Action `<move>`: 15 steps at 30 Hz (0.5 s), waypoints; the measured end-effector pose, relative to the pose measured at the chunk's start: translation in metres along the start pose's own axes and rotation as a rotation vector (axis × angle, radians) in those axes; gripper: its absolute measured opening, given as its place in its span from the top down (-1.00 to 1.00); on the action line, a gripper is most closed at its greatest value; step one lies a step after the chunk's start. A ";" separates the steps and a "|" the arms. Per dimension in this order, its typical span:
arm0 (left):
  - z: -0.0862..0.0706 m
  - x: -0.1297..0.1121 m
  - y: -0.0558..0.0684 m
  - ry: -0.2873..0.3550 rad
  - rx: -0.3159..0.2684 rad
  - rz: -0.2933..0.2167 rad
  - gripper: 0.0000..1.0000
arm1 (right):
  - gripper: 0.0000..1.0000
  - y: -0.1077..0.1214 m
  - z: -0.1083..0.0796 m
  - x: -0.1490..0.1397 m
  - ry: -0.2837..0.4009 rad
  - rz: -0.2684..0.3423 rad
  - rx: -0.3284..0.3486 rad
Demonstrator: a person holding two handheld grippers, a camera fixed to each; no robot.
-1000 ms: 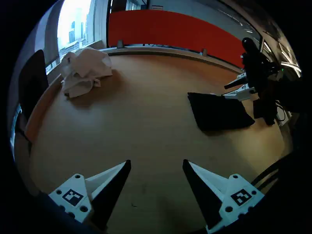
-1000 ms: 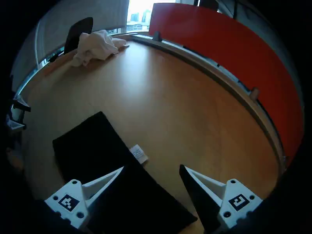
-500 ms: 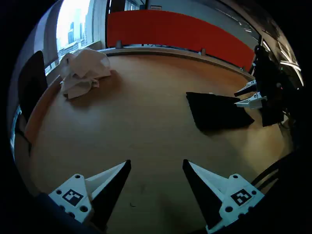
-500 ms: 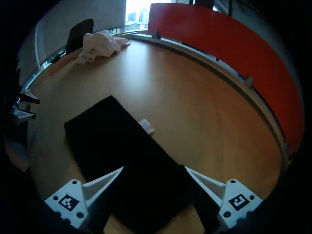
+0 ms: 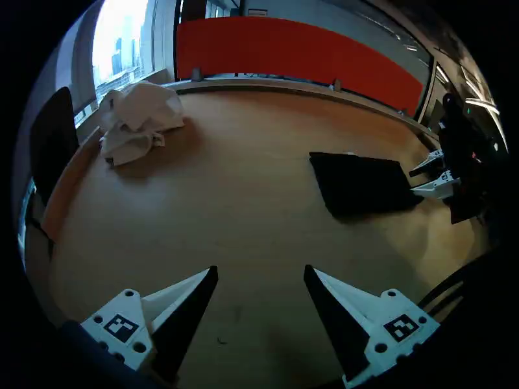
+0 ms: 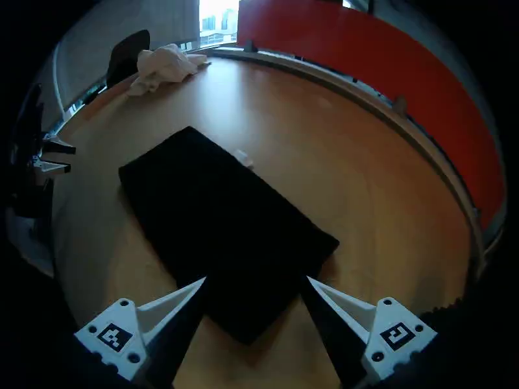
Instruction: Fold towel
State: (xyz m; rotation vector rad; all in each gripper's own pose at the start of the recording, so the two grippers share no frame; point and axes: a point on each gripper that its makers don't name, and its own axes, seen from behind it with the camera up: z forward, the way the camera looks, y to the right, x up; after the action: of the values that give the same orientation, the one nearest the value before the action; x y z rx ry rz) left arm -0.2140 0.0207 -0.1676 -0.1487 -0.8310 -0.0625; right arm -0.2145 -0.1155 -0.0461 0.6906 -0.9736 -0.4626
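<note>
left tool point(image 5: 259, 305): fingers apart, nothing between them, over bare wooden surface point(image 5: 246, 214)
right tool point(image 6: 256, 311): fingers apart, near corner of black towel point(image 6: 220, 227) sits between them in the right gripper view; cannot tell if either finger touches it
black towel: lies flat on the surface as a rectangle, white tag point(image 6: 244, 157) at its far long edge; in the left gripper view it is well off to the right of the left tool, with the right tool at its far end
white cloth pile point(image 5: 136, 120): crumpled heap at the far corner of the surface, well apart from the black towel
red partition point(image 5: 292, 48): runs along the far edge of the surface
chair point(image 5: 50, 146): dark, beside the surface near the white cloth pile
</note>
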 end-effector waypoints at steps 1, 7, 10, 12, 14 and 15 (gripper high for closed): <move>0.000 0.000 0.000 0.000 0.001 0.000 -0.97 | -1.00 0.000 -0.001 -0.005 -0.007 0.001 0.002; -0.001 -0.001 -0.001 -0.001 0.004 -0.002 -0.98 | -0.97 -0.005 -0.012 -0.028 -0.040 -0.005 0.021; -0.001 -0.001 0.000 -0.001 0.004 0.000 -0.98 | -0.91 -0.007 -0.016 -0.039 -0.056 -0.015 0.030; -0.001 -0.001 0.000 -0.001 0.004 0.003 -0.98 | -0.84 -0.008 -0.018 -0.046 -0.068 -0.020 0.036; -0.001 -0.001 0.000 -0.001 0.003 0.005 -0.98 | -0.72 -0.009 -0.019 -0.052 -0.079 -0.021 0.047; -0.001 -0.001 0.001 -0.001 0.003 0.005 -0.98 | -0.64 -0.010 -0.020 -0.054 -0.084 -0.020 0.053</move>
State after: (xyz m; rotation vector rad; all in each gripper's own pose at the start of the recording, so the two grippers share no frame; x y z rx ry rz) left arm -0.2138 0.0210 -0.1693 -0.1481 -0.8315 -0.0563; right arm -0.2245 -0.0817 -0.0929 0.7339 -1.0618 -0.4882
